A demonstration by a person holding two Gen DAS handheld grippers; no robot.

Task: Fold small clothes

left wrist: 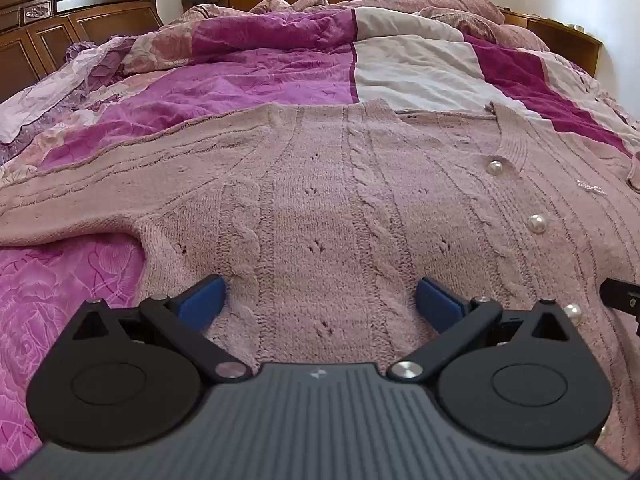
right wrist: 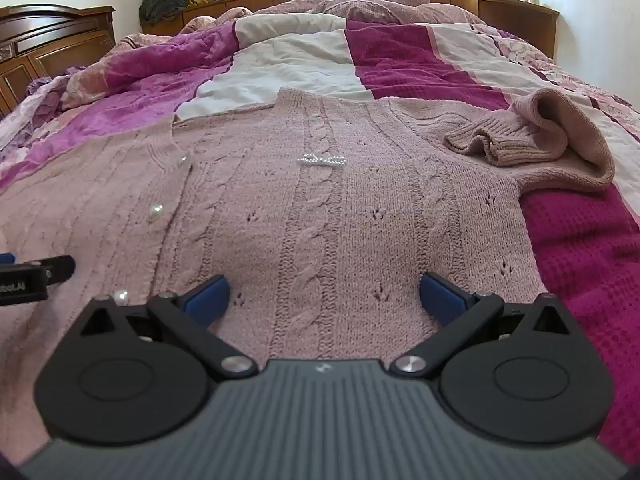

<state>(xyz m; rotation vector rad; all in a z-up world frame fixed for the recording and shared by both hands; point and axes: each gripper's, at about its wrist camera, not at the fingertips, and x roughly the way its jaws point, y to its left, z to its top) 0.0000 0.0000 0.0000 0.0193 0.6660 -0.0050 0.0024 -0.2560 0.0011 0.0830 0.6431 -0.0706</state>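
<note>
Lying flat across the bed's [left wrist: 240, 80] near edge, the pink knit cardigan [left wrist: 320, 208] looks soft, floppy and stretchy; left gripper [left wrist: 320, 300] and right gripper [right wrist: 324, 296] hover wide apart, empty, best pinching hem or sleeve [right wrist: 552, 132].

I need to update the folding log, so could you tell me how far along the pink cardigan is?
Done: the cardigan lies buttoned and spread flat on the bed. In hand: nothing; the left gripper and right gripper are both open near its hem. Left: every fold, including the bunched sleeve.
</note>
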